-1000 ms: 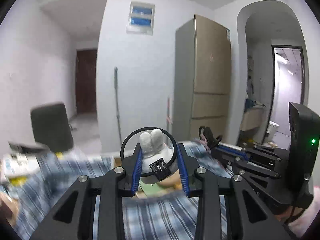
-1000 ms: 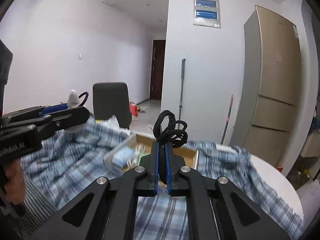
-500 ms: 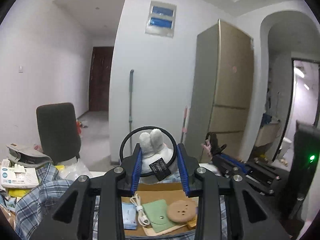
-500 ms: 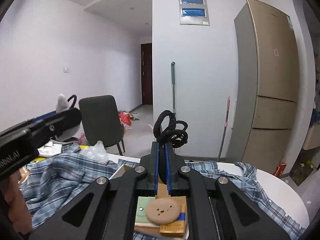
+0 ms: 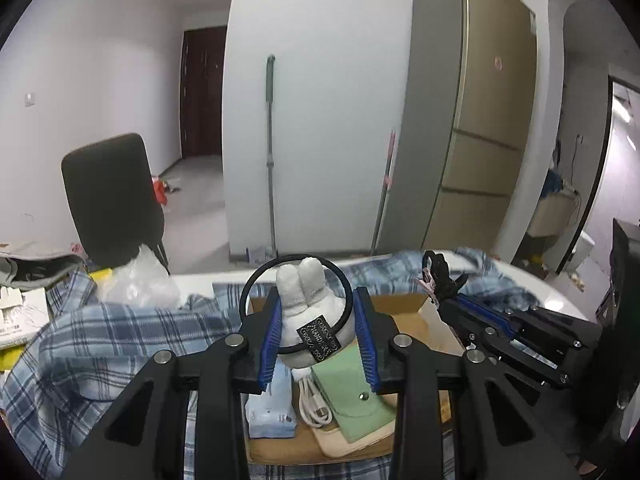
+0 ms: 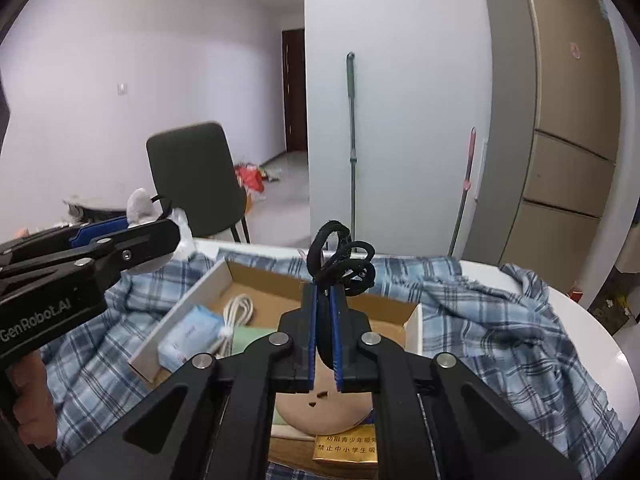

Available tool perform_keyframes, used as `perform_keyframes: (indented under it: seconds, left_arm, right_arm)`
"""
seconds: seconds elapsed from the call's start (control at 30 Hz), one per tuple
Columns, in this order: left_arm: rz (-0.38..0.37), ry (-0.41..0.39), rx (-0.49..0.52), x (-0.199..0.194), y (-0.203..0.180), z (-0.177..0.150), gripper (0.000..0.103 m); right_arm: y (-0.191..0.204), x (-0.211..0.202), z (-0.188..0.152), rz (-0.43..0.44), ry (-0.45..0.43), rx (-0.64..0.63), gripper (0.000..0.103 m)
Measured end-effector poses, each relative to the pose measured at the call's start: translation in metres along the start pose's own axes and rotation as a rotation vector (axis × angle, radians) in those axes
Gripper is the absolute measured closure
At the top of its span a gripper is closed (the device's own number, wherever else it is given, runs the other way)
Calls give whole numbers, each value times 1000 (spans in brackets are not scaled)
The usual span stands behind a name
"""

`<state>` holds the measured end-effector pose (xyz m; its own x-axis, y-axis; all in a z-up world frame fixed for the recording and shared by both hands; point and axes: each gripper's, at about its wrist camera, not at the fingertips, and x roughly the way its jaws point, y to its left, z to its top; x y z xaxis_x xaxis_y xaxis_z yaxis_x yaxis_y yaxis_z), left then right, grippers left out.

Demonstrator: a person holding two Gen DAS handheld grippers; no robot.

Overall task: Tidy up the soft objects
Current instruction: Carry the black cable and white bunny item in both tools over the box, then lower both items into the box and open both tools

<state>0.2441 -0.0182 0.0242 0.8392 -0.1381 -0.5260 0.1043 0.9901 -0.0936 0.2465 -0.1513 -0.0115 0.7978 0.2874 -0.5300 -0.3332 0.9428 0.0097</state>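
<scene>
My left gripper (image 5: 317,312) is shut on a white plush bunny hair tie (image 5: 305,304) with a black loop and a black tag, held above the open cardboard box (image 5: 404,312). My right gripper (image 6: 325,304) is shut on a bundle of black hair ties (image 6: 340,260), held above the same box (image 6: 256,276). The left gripper with the bunny also shows at the left of the right wrist view (image 6: 136,216); the right gripper shows at the right of the left wrist view (image 5: 444,280).
The box holds a blue tissue pack (image 6: 188,336), a white cable (image 6: 238,308), a green pouch (image 5: 352,384), a round tan disc (image 6: 320,412) and a gold pack (image 6: 346,446). A blue plaid cloth (image 6: 480,312) covers the white table (image 6: 608,356). A dark chair (image 5: 112,196) stands behind.
Both grippers have swung and tilted down over the box with their hair ties still held. The box contents have come into fuller view below them.
</scene>
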Motion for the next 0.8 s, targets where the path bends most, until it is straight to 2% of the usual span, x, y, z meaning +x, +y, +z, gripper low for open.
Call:
perform_keyframes:
  seconds: [0.13,0.2,0.23,0.27,0.3,0.33,0.37,0.8]
  left_arm:
    - [0,42,6,12,0,-12,64]
    - [8,47,4,15,-1,-14,53]
    - [21,35,0,15,0,-14,47]
    - [31,20,-6,13,1,-14,34]
    - [37,4,-11,10,2,-14,27]
    - [38,-7,-15,8,3,-14,27]
    - [32,-12,-16,6,4,-13,27]
    - [17,-41,-54,-15,10,-2,27]
  right_arm:
    - [3,9,-7,-1,27,-10,97]
    - [3,14,-10,8,49,-13,97]
    - [4,16,-11,9,59,-14,93]
    - [3,18,-13,7,69,-12,85]
    - [3,21,-16,1,77,-6,79]
    - [1,22,-17,-1,80,-1,61]
    - [1,22,-18,-3,81,4,46]
    - [0,2,-8,-21,29,2,46]
